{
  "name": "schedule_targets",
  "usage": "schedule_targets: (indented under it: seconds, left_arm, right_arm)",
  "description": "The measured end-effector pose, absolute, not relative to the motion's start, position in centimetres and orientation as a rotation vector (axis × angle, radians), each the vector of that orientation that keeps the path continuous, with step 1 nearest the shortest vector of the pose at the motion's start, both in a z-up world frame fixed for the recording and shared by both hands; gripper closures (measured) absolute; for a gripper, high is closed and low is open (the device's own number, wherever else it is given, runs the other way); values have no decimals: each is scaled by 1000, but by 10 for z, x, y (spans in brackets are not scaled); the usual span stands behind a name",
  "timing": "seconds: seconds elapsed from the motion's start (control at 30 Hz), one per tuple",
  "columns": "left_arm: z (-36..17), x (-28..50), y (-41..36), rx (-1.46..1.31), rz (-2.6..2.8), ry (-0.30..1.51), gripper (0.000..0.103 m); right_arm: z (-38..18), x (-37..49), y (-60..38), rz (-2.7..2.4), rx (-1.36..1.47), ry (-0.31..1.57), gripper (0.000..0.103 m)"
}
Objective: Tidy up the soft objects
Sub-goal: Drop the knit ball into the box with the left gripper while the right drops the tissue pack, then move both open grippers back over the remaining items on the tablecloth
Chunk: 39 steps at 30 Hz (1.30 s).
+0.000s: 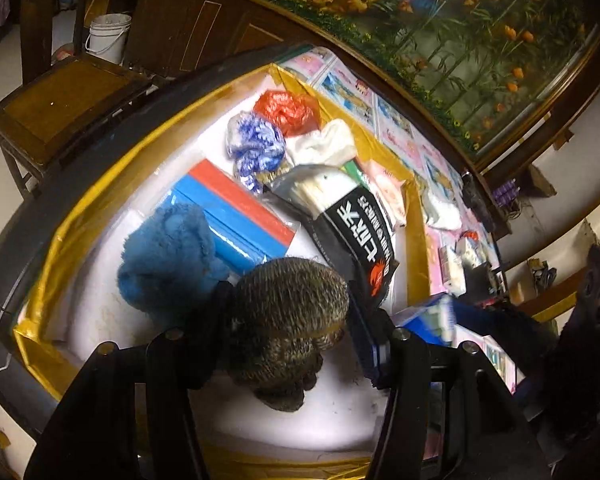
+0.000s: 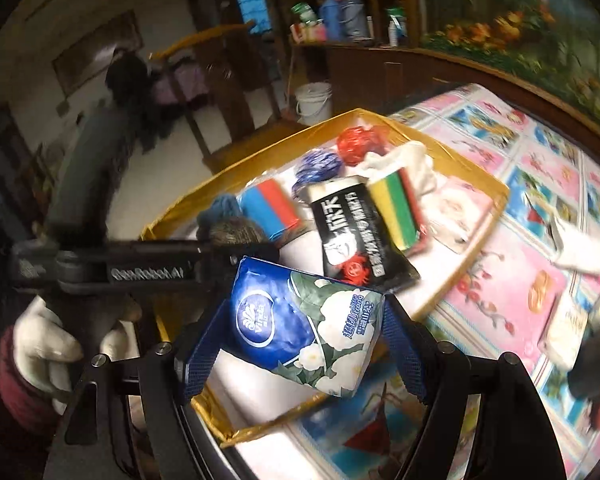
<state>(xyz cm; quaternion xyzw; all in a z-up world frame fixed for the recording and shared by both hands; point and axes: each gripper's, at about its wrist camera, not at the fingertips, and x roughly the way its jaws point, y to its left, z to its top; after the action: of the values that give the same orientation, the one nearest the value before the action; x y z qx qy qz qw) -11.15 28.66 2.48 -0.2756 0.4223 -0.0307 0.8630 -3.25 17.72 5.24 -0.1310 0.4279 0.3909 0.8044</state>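
A white box (image 1: 100,312) with gold-taped rims sits on a table covered by a pink and blue patterned cloth (image 2: 540,184); dark wooden furniture, a white bucket (image 1: 108,38) and a flowered wall picture (image 1: 460,32) lie beyond. The box is crowded: at its far end a crumpled red bag (image 1: 288,110), a blue-and-white bag (image 1: 254,148) and a white cloth (image 1: 324,142); in the middle a flat red-and-blue pack (image 1: 236,208) and a black packet with white lettering (image 1: 352,224), with a striped yellow, green and black sponge (image 2: 392,208) to its right; a fluffy blue cloth (image 1: 168,256) lies at the near left. The left gripper (image 1: 288,312) hangs over the near end of the box, its fingers clenched on a brown, bristly knitted bundle (image 1: 288,308), rounded and mottled gold and dark, which touches the blue cloth. A white-gloved hand (image 2: 48,344) holds that gripper's handle. The right gripper (image 2: 304,332) grasps a soft pack of tissues (image 2: 304,320), blue with white flowers and a round white logo, tilted above the near right rim of the box; the left gripper stands just to its left. More white and pink soft things lie on the cloth to the right.
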Motion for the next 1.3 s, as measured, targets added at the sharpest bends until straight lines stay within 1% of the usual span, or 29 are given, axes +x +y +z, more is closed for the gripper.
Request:
schedule_targets:
  seconds: [0.13,0.17,0.2,0.33,0.4,0.43,0.53,0.93,1.3]
  left_arm:
    - [38,-121,293,-552,-35,827,43]
    - [43,-124,291,-523,-22,810,42]
    - [47,-126,289,-488,-6,794,42]
    - [63,-130,275,-341,67,747,41]
    - [68,-134,269,-281,108,731,35]
    - [70,-135,266,-256,126,721,34]
    - [75,-139,256,-184,175,701,34]
    - [93,-152,210,-58,186,679,34]
    - [105,-161,166,52,162,657,34]
  right_arm:
    - [42,-38,203,827,-382,917,26]
    - [40,-38,207,818,-398,916,23]
    - [35,-40,215,815,-404,917,19]
    - [36,-45,213,802,-389,911,17]
    - [42,-50,207,795,-372,901,15]
    - [41,-47,205,789,-363,896,15]
    - [47,-52,187,765,-322,879,15]
    - [63,-77,79,656,-66,854,12]
    - [66,-96,4,586,70,841,11]
